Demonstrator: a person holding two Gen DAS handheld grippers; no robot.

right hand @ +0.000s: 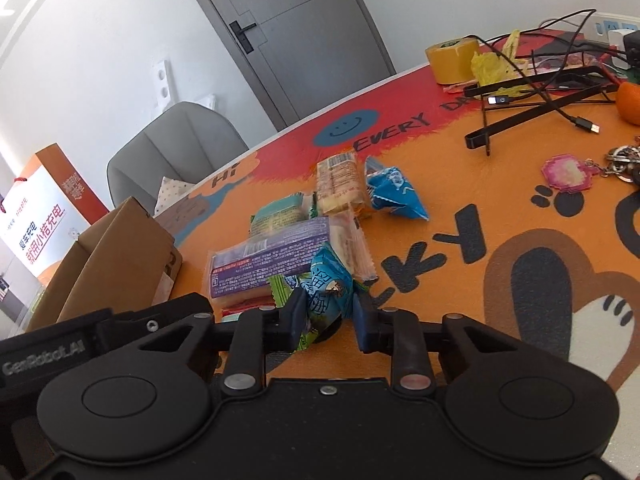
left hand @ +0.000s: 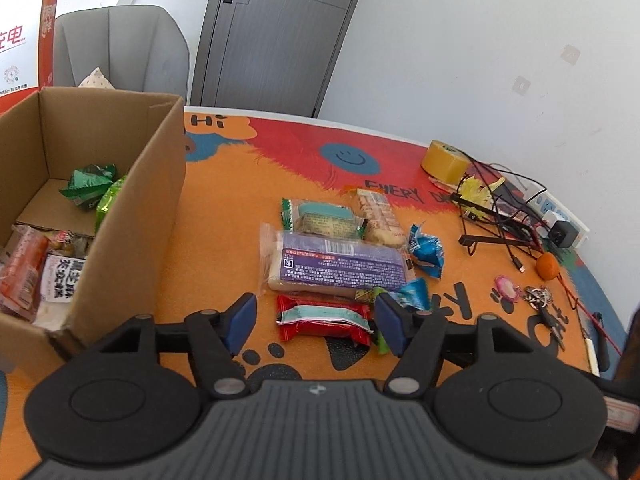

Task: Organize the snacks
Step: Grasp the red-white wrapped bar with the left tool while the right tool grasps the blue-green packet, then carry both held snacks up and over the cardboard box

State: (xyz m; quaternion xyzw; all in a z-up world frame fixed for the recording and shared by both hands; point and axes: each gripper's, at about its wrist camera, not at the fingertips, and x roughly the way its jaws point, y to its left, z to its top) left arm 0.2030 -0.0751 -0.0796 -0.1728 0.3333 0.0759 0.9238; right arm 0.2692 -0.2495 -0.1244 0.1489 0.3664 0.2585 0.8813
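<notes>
A cardboard box (left hand: 132,216) with several snack packets inside stands at the left of the orange table. A pile of snacks lies mid-table: a purple wafer pack (left hand: 340,266), a green packet (left hand: 324,220), a beige bar (left hand: 380,216), a blue pouch (left hand: 427,251) and a red packet (left hand: 322,319). My left gripper (left hand: 314,322) is open, its fingers on either side of the red packet. My right gripper (right hand: 326,312) has its fingers around a light blue snack pouch (right hand: 326,292), which bulges between the pads. The purple pack (right hand: 272,258) lies just beyond it.
A yellow tape roll (left hand: 444,160), black cables and a stand (left hand: 500,216), a power strip (left hand: 560,216), a small orange (left hand: 546,266) and keys with a pink charm (left hand: 520,294) lie at the right. A grey chair (left hand: 120,48) and a door stand behind the table.
</notes>
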